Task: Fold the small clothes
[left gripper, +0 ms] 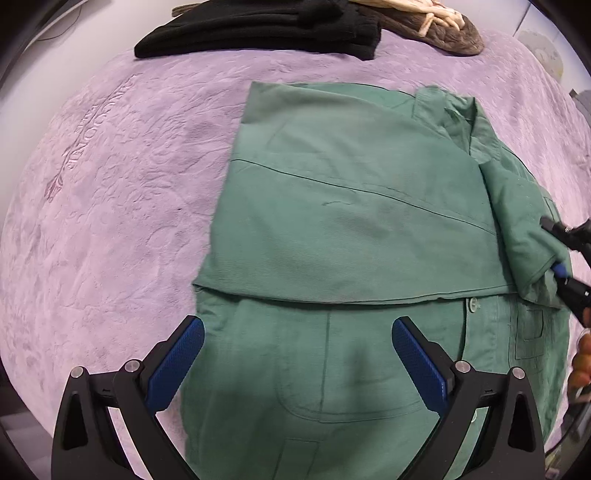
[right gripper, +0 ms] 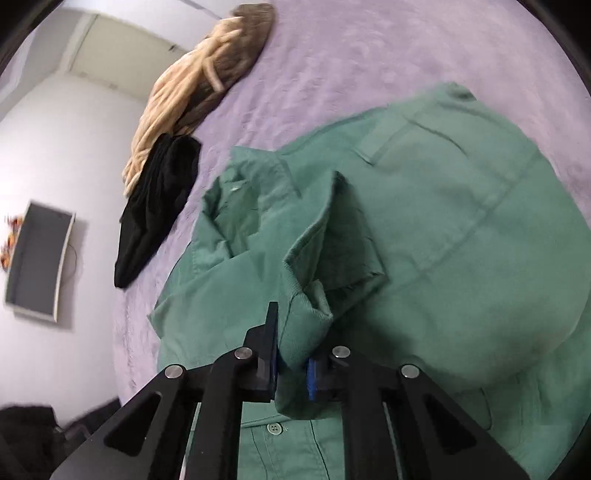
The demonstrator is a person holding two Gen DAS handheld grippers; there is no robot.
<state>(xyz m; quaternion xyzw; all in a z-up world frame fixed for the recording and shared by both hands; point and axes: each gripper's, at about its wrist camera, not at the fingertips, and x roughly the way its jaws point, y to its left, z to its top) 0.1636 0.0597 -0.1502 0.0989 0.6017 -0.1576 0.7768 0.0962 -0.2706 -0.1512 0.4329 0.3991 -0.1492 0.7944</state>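
Observation:
A green button shirt (left gripper: 354,229) lies partly folded on the purple bedspread (left gripper: 122,192), one side laid across its front. My left gripper (left gripper: 297,354) is open and empty, hovering over the shirt's near part. My right gripper (right gripper: 291,354) is shut on the shirt's sleeve (right gripper: 325,266), lifting its cuff end above the shirt (right gripper: 461,236). In the left wrist view the right gripper (left gripper: 554,247) shows at the right edge, pinching the sleeve (left gripper: 524,221).
A black garment (left gripper: 258,26) and a beige-brown garment (left gripper: 436,22) lie at the far side of the bed; they also show in the right wrist view, black (right gripper: 155,206) and beige (right gripper: 195,85). A wall screen (right gripper: 37,258) hangs beyond the bed edge.

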